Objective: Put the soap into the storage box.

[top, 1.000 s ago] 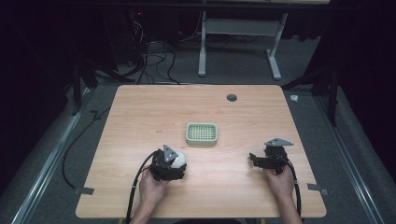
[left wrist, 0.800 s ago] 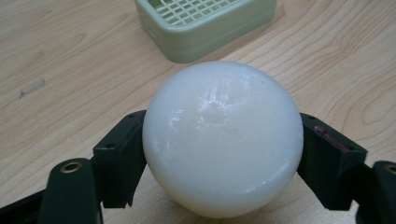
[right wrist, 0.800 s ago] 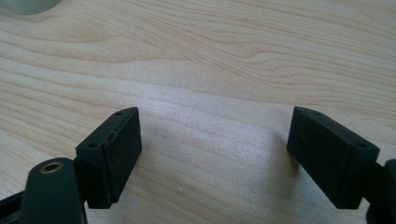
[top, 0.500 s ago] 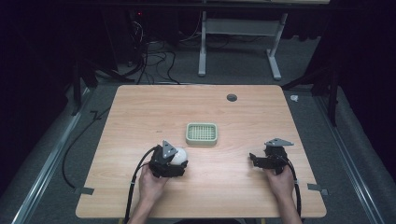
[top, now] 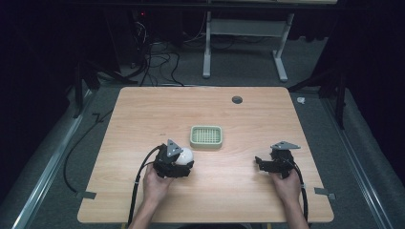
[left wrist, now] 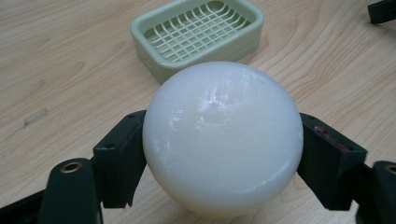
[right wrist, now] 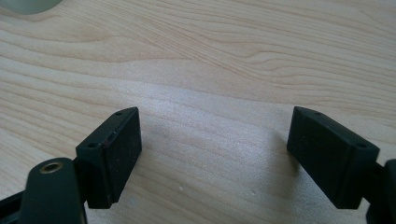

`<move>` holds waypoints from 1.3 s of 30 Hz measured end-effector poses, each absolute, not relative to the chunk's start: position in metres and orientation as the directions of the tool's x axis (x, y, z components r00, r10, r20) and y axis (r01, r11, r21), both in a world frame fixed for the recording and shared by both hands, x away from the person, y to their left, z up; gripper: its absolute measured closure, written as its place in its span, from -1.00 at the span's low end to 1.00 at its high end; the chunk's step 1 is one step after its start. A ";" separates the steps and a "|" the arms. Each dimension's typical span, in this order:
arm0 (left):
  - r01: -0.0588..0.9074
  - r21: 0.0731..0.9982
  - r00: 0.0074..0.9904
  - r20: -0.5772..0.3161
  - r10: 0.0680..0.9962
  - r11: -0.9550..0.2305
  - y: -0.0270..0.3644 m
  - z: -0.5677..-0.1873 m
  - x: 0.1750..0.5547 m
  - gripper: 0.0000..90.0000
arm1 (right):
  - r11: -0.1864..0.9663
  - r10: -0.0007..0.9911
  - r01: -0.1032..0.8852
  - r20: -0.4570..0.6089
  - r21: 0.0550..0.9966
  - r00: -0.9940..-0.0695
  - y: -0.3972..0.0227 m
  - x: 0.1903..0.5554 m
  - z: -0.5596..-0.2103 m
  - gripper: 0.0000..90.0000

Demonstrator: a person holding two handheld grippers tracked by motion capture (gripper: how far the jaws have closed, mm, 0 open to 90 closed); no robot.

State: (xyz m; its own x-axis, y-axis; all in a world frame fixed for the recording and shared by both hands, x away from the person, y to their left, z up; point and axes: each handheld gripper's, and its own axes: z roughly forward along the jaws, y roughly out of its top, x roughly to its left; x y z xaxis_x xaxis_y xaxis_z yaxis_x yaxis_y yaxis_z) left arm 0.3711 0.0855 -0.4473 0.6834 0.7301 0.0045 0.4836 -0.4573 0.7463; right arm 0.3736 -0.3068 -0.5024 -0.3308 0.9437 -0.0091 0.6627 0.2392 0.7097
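Counter point(top: 143, 114): light wood top, mostly bare; small dark grommet hole point(top: 237, 99) near the far edge, right of middle. I work from the near edge.

Soap dish point(top: 206, 136): pale green, slatted, empty, about the middle of the counter. In the left gripper view it lies just beyond the ball, up and slightly left, not touching it.

Left hand-held gripper point(top: 177, 161): near the near edge, left of middle, just short of the dish's near-left corner. Clamped on the white ball; both black jaws press its sides at about mid-height.

White ball point(left wrist: 222, 137): smooth, waxy, round, probably soap. Held between my left jaws, near the near-left corner of the dish. Whether it is lifted clear of the wood I cannot tell.

Right hand-held gripper point(top: 265, 163): near the near edge, right of middle, well apart from dish and ball. Jaws spread wide, nothing between them, bare wood below in its own view.

Step, my reading: carry the ball forward and set it on the dish.

Risk 1: round slick surface against flat pads; contact is narrow, so a tilt or jolt could let it squirt out and roll toward a counter edge.

Risk 2: coming in low, the ball could strike the dish rim and shove the light dish away.

Risk 3: releasing off-centre on the slats, the ball could roll over the low rim.
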 end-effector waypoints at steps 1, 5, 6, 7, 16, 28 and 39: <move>0.484 0.746 0.683 0.005 0.730 -0.457 0.085 -0.447 0.371 -0.45 | 0.239 0.944 0.663 -0.009 0.710 -0.331 -0.307 0.374 -0.502 -0.59; 0.483 0.751 0.686 -0.004 0.728 -0.451 0.086 -0.443 0.375 -0.45 | 0.239 0.944 0.662 -0.009 0.710 -0.331 -0.307 0.374 -0.502 -0.59; 0.480 0.755 0.686 -0.006 0.728 -0.447 0.087 -0.441 0.376 -0.45 | 0.239 0.943 0.661 -0.009 0.711 -0.332 -0.307 0.374 -0.502 -0.59; 0.480 0.755 0.686 -0.006 0.728 -0.447 0.087 -0.441 0.376 -0.45 | 0.239 0.943 0.661 -0.009 0.711 -0.332 -0.307 0.374 -0.502 -0.59; 0.473 0.756 0.694 -0.002 0.720 -0.453 0.083 -0.433 0.385 -0.45 | 0.240 0.943 0.662 -0.010 0.710 -0.332 -0.307 0.374 -0.502 -0.59; 0.464 0.740 0.711 0.017 0.703 -0.487 0.075 -0.427 0.401 -0.45 | 0.240 0.943 0.662 -0.009 0.710 -0.332 -0.307 0.374 -0.502 -0.59; 0.453 0.734 0.730 0.020 0.683 -0.506 0.065 -0.424 0.413 -0.45 | 0.239 0.944 0.663 -0.009 0.710 -0.331 -0.307 0.374 -0.502 -0.59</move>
State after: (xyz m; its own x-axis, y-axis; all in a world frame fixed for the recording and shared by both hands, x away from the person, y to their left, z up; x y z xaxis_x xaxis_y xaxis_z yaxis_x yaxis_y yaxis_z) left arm 0.4135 0.0647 -0.4238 0.7298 0.6834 0.0205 0.4528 -0.5056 0.7344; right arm 0.3736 -0.3068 -0.5024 -0.3305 0.9438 -0.0086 0.6628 0.2386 0.7097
